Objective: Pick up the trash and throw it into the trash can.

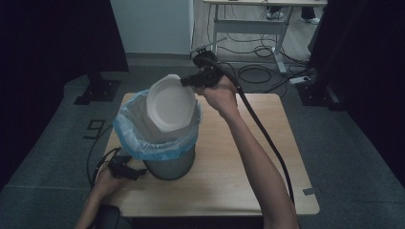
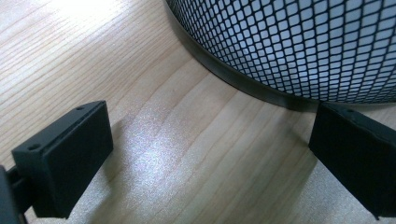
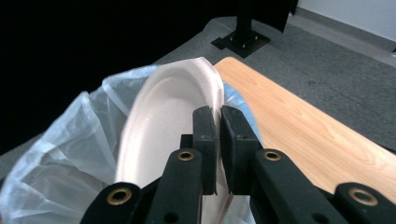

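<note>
A dim room with grey carpet, dark curtains at both sides and a desk with loose cables at the back surrounds a small wooden table (image 1: pixel 224 162). In the high view a mesh waste bin (image 1: pixel 169 164) lined with a pale blue plastic bag (image 1: pixel 129 131) stands on the table's left part. The right gripper (image 1: pixel 187 82) is raised over the bin's far rim, clenched on the edge of a white paper plate (image 1: pixel 168 102), which is tilted on edge with its lower part inside the bag's opening. The left gripper (image 1: pixel 136 172) rests low on the table, just beside the bin's base.

In the left gripper view the two black jaws stand wide apart, released, with bare table wood (image 2: pixel 177 140) between them; the bin's black mesh wall (image 2: pixel 299 42) curves close ahead.

In the right gripper view the jaws pinch the plate's rim (image 3: pixel 212 88), the plate (image 3: pixel 163 126) standing nearly upright over the crumpled bag (image 3: pixel 60 144), with the table (image 3: pixel 303 135) to the right.
</note>
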